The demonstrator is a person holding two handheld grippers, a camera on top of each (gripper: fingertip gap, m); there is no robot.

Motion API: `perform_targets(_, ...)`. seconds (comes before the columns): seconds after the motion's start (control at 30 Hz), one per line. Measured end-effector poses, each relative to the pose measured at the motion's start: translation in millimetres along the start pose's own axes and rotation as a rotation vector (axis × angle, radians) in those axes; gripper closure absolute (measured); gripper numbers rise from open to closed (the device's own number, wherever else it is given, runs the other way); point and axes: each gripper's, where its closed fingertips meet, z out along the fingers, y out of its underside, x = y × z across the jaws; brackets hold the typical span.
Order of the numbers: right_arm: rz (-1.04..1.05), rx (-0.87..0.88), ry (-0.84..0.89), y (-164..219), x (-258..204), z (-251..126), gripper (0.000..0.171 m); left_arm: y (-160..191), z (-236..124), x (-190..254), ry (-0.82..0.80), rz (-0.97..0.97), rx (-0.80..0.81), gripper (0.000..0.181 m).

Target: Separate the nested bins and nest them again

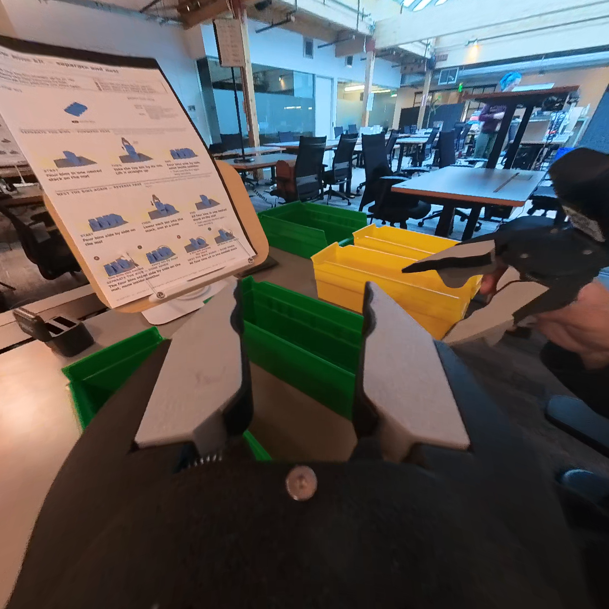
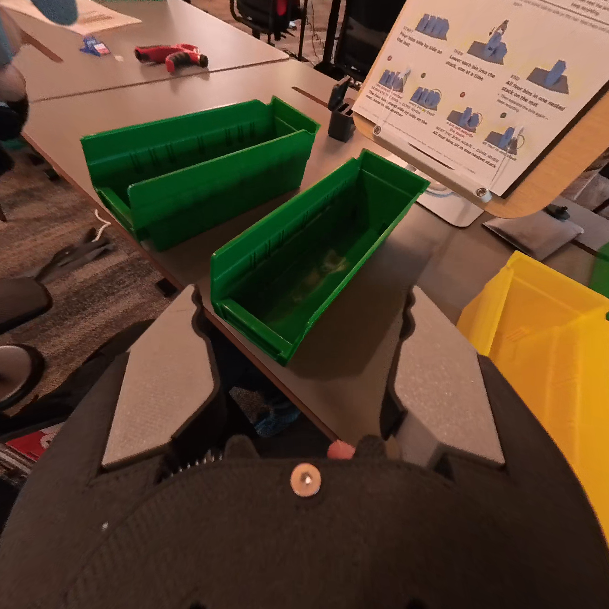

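An open-plan office or shared workspace is shown. Rows of long desks [image 1: 468, 184] with black swivel chairs [image 1: 309, 168] are seen behind the work table [image 2: 204, 89], and glass-walled rooms [image 1: 283, 99] line the far side. Exposed wooden beams [image 1: 494, 23] and strip lights are carried overhead, and patterned carpet [image 2: 66, 211] covers the floor. A standing person [image 1: 487, 131] is seen at a tall desk. An instruction sheet on a stand [image 1: 125, 171] and plastic storage bins [image 2: 204, 164] are set out on the table.
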Motion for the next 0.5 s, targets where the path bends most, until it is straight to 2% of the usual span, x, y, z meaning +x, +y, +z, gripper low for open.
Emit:
perform_targets(0.1, 0.021, 0.035, -0.021, -5.6, -2.3, -5.6, 0.054, -4.8, -4.9, -0.2, -0.003, 0.0, 0.016, 0.11)
perform_targets(0.27, 0.044, 0.085, -0.063, -16.0, -4.1, -8.4, 0.054, 6.2, -5.3, -1.5, -0.014, -0.007, -0.025, 0.11)
perform_targets(0.5, 0.041, 0.111, -0.131, -26.8, -9.8, 4.9, 0.053, 14.2, -22.6, -11.1, -0.096, 0.022, -0.068, 0.111)
